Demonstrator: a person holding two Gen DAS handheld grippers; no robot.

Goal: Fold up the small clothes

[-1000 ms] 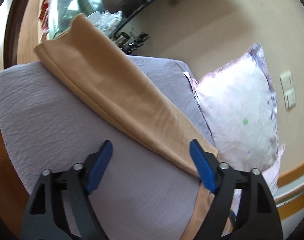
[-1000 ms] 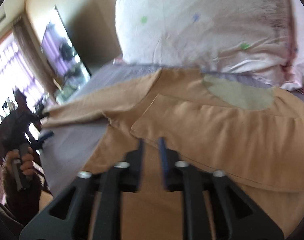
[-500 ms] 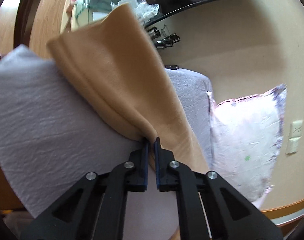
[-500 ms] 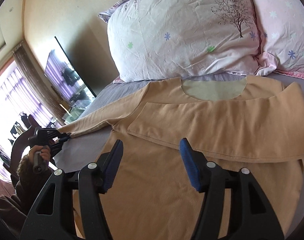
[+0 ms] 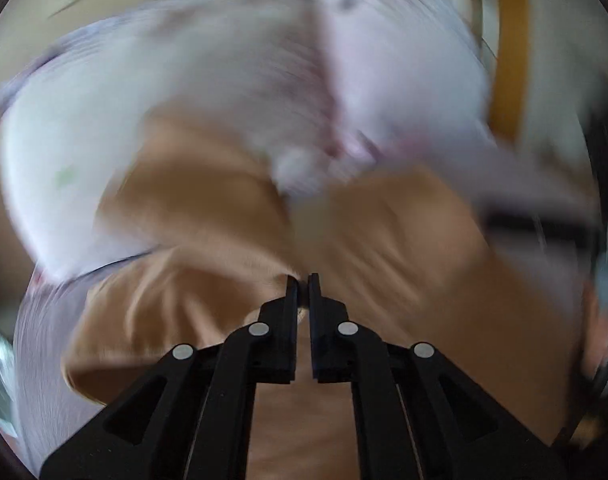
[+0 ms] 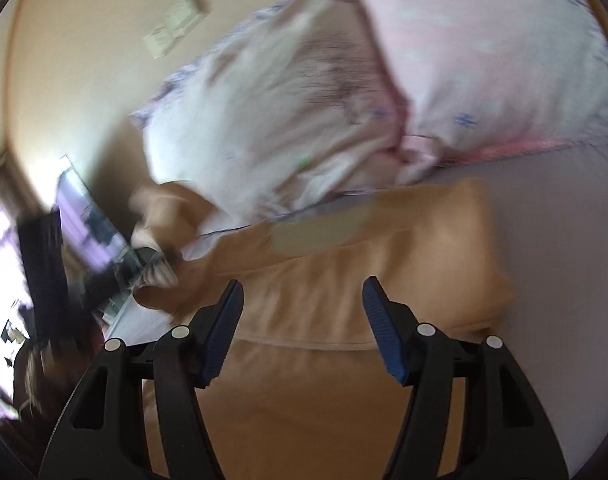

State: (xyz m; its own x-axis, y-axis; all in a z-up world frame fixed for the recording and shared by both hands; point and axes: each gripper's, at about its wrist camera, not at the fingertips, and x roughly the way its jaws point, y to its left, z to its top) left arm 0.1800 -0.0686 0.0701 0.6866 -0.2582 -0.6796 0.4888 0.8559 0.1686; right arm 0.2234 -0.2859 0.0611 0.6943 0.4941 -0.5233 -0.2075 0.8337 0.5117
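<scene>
Shirt [image 6: 344, 304] of tan cloth lies on a bed [image 6: 564, 248] below pillows [image 6: 304, 120]; left claw [image 5: 303, 280] pinches its sleeve for folding inward, right claw [image 6: 302, 320] hovers open above.

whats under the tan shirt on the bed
The tan shirt lies on a grey-lilac bedsheet, which shows bare to its right. Its own right sleeve is folded across the chest on top. Anything else beneath the cloth is covered and cannot be seen.

A grey-sheeted bed [image 6: 564, 240] carries a tan shirt [image 6: 344, 280] and two pillows [image 6: 284, 120].
</scene>
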